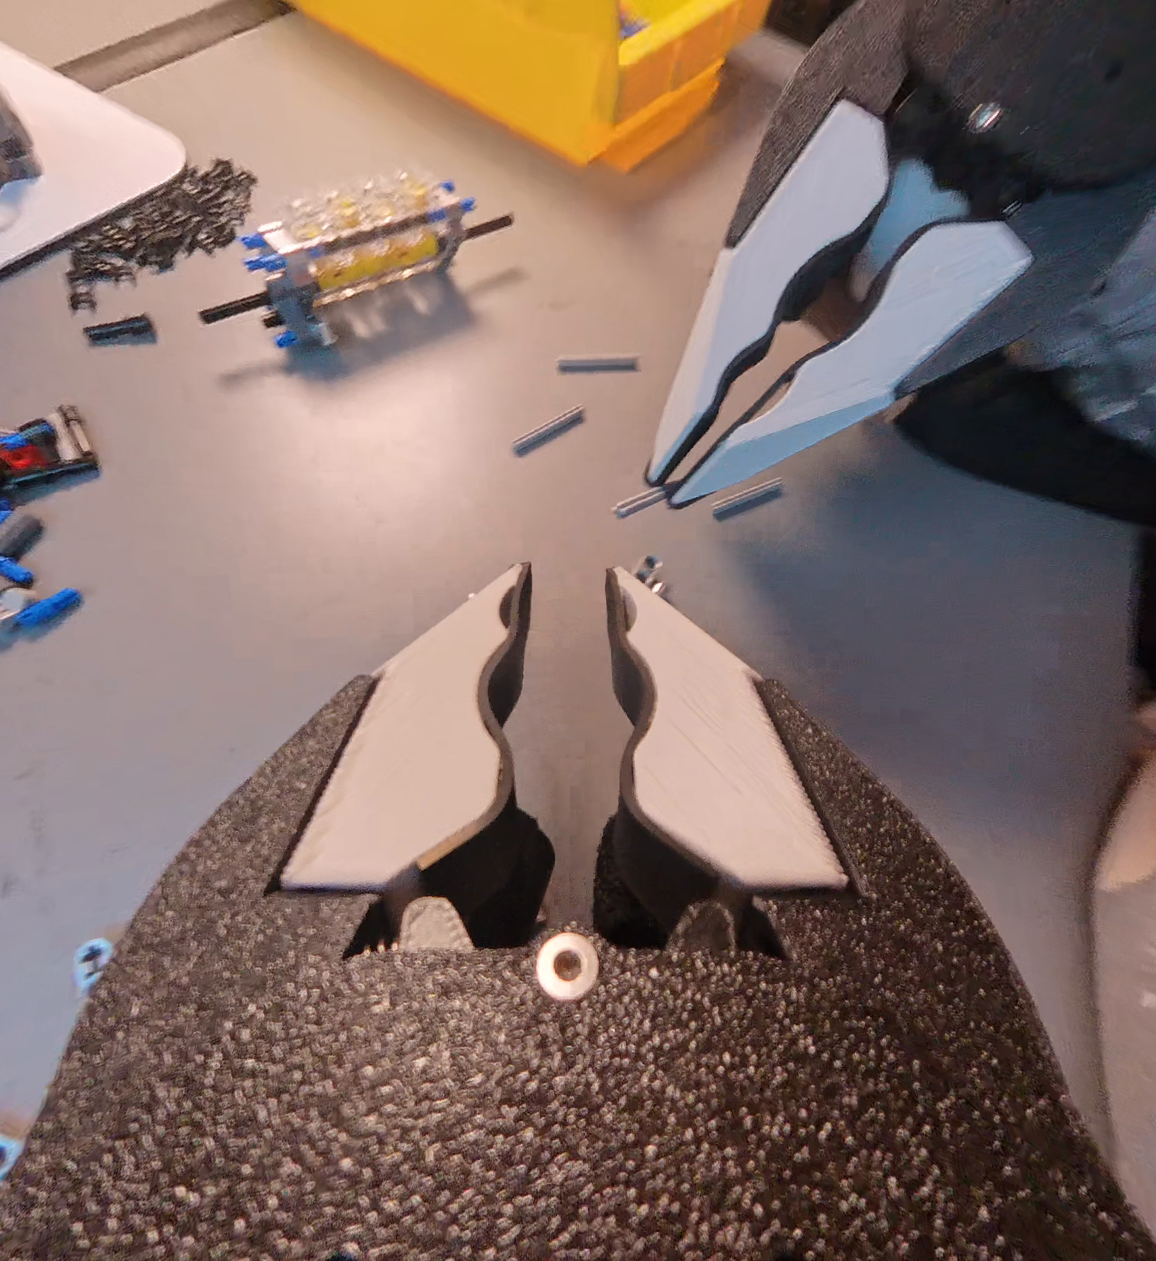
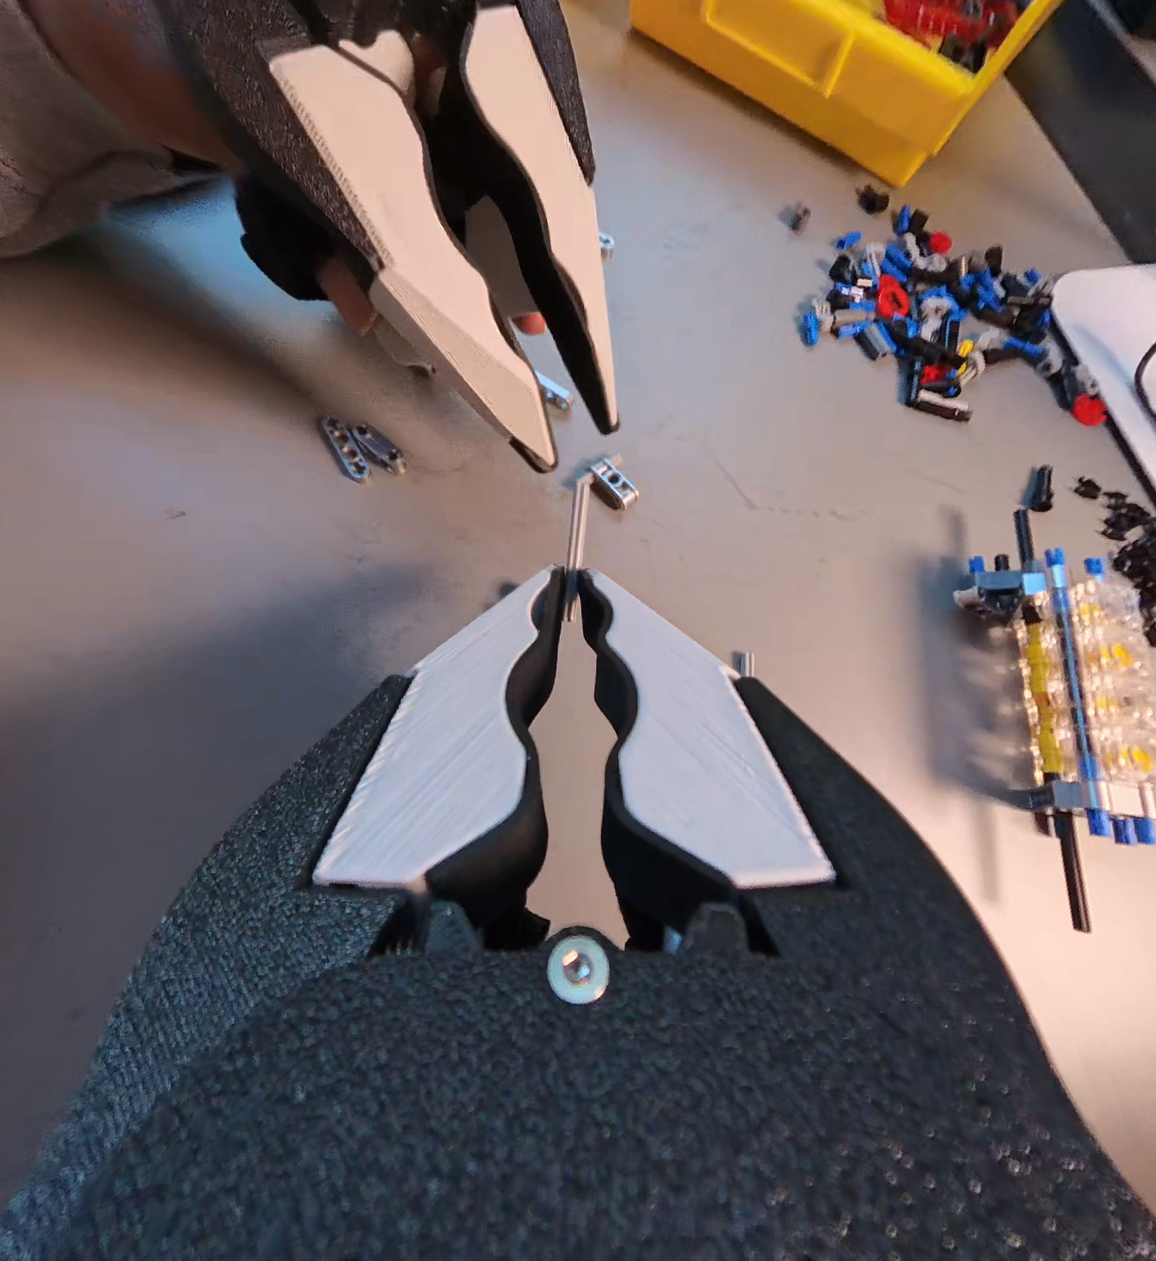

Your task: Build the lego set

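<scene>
My right gripper [image 2: 566, 580] is shut on a thin grey axle [image 2: 576, 539] that points forward. The axle's far end meets a small grey connector piece [image 2: 613, 483] lying on the grey table [image 2: 152, 614]; I cannot tell whether it is inside it. My left gripper [image 2: 572, 443] hangs just above and beyond the connector, jaws slightly apart and empty. In the left wrist view my left gripper [image 1: 568, 570] is open over bare table, and the right gripper [image 1: 664, 486] pinches the axle [image 1: 638, 505] just ahead of it.
Three more grey axles [image 1: 598, 364] lie near the right gripper. A clear, yellow and blue assembly [image 1: 357, 252] [image 2: 1080, 689] lies nearby, with a pile of black pins [image 1: 166, 218], a heap of blue parts [image 2: 937, 321], a yellow bin [image 2: 828, 75], a white board [image 1: 84, 157] and two flat grey beams [image 2: 360, 447]. My hands' fingertips stand some 4 cm from each other. The left tips stand about 4 cm off the small grey connector piece [image 2: 613, 483].
</scene>
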